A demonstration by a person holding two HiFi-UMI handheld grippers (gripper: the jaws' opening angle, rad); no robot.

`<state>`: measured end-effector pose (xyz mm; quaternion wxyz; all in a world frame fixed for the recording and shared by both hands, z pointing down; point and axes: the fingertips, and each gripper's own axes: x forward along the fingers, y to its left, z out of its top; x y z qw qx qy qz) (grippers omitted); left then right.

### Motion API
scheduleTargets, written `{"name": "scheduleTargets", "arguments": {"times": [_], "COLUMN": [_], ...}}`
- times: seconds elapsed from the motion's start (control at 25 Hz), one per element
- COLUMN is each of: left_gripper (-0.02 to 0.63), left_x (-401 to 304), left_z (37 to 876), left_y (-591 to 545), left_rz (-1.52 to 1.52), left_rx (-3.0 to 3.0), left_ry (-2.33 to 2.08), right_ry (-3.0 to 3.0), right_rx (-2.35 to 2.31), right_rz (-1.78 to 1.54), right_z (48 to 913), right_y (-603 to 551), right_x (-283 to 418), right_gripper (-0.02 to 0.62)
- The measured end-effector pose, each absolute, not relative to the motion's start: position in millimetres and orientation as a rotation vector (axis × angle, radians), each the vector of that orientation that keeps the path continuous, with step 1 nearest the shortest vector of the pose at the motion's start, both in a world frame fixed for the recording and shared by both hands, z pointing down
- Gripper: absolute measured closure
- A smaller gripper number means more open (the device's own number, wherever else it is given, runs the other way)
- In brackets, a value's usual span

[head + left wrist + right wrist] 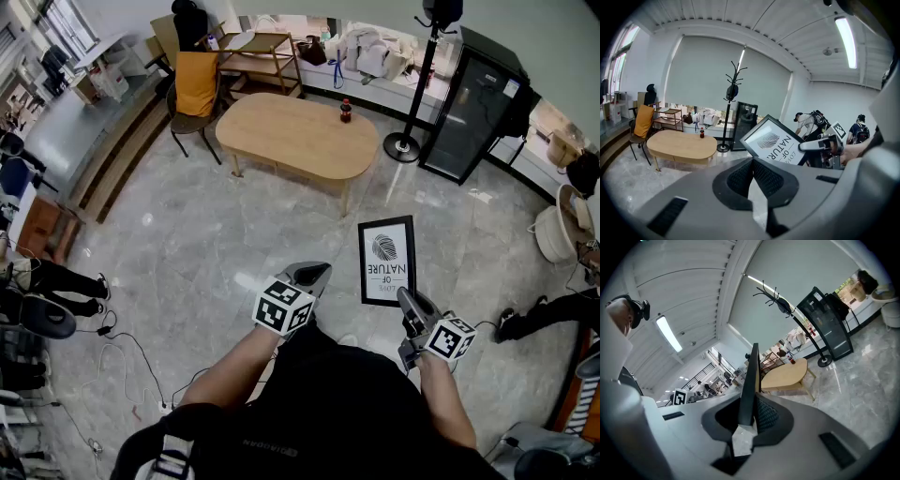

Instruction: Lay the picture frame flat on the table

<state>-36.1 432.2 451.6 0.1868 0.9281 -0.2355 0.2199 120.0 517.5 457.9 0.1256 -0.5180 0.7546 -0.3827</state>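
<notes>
Frame (387,261) in air over floor, well short of desk (291,141), held out ahead with face turned up toward me, print upside down. Right gripper (405,298) has it by near edge, fingers (766,416) clenched on thin side. I judge edge grip leaves back free to go flat on desk. Left gripper (317,274) closed on nothing, near frame, spare for steadying. Desk holds only bottle (345,111) at far rim, so plenty of room. Basin (553,234) at right: can't tell contents.
</notes>
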Motion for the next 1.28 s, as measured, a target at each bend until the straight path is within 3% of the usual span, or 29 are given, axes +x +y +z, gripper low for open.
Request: {"name": "scheduleTargets", "arguments": {"times": [1.28], "left_gripper": [0.601], "left_x": [-29.7], "left_z": [462.2], "left_y": [426.8], "left_rz": [0.699], "left_rx": [2.591], "left_ry": [-0.664], "right_ry": [2.153], "right_rx": [-1.398], "right_rz": [-1.168], "right_z": [465.4], "right_y": [504.5], "right_x": [129.4], "right_gripper": [0.557]}}
